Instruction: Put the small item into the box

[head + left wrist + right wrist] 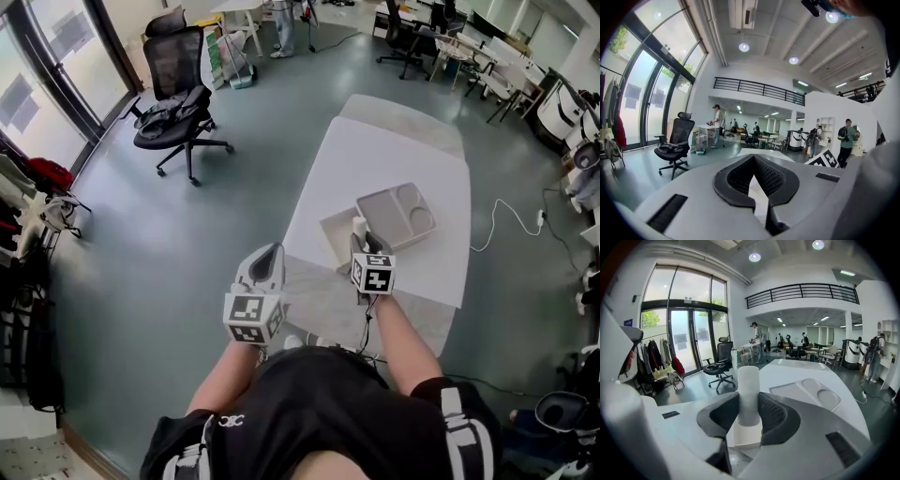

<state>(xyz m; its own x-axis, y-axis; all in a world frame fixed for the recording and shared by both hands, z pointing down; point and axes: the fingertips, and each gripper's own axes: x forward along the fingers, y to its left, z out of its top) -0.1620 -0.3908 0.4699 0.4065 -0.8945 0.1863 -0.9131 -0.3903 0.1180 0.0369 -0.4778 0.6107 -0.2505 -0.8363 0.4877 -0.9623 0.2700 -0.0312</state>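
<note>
A small white cylinder [359, 227] [749, 385] stands upright between the pads of my right gripper [367, 246] [749, 401], which is shut on it. It hangs over the near edge of the white table [394, 159], just above an open white box [336, 228] [743, 433]. A grey tray-like lid with round hollows [398, 214] [806, 392] lies right behind the box. My left gripper [265, 265] [753, 159] is off the table's left corner, its jaws together at the tips with nothing in them.
A black office chair [178, 103] stands on the grey floor at the far left. A white cable [506, 220] runs along the floor right of the table. Desks and chairs [469, 56] crowd the back right, and a clothes rack [28, 206] stands at the left.
</note>
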